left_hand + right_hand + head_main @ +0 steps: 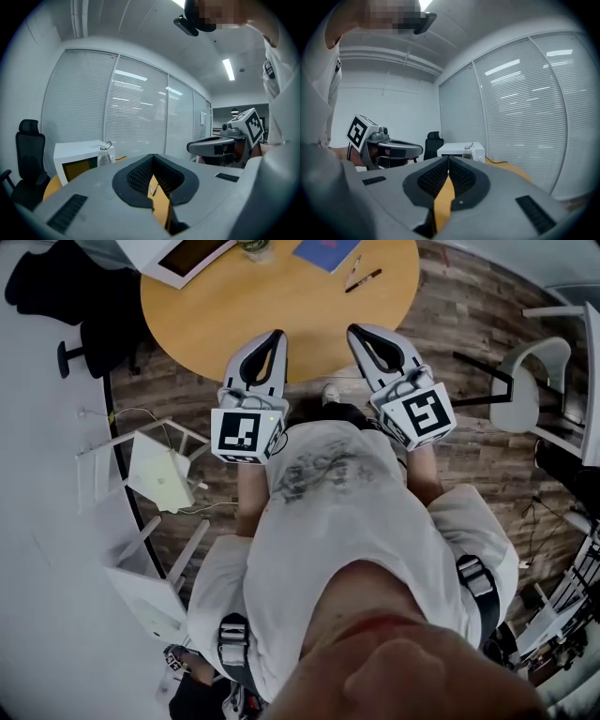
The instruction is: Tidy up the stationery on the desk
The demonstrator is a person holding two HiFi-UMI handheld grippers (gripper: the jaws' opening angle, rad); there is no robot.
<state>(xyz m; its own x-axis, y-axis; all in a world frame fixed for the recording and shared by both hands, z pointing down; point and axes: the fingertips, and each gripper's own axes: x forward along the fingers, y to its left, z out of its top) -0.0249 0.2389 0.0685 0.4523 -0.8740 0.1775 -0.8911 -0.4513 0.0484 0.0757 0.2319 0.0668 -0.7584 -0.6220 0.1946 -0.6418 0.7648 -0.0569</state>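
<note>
Person: is standing at the 6 o'clock edge of the round wooden tabletop (281, 310), wearing a light shirt and holding a gripper in each hand, both pointing out over the near rim.
Left gripper (276, 336): is hovering over the near edge of the tabletop. Its fingers are pressing together at the tips, with nothing between them; only the wood is showing through the slot behind the tips.
Right gripper (354, 331): is hovering just beside the left one, toward 3 o'clock of it. Its fingers are likewise closing tip to tip on nothing.
Dark pen (364, 280): is lying on the tabletop at about 12 o'clock from the right gripper, well apart from it.
Lighter pen (352, 271): is lying just beside the dark pen, toward 11 o'clock of it; I cannot tell whether they are touching.
Blue notebook (326, 251): is lying flat near the pens, at 11 o'clock from them, and is partly cut off by the top of the head view.
White box (183, 257): is sitting on the tabletop at about 10 o'clock from the left gripper, showing a brownish panel.
Bottle (255, 247): is standing next to the white box, at 12 o'clock from the left gripper.
Black office chair (66, 292): is standing beyond the tabletop's 9 o'clock side.
White chair (530, 381): is standing on the wood floor (469, 306) at 3 o'clock from the right gripper.
</note>
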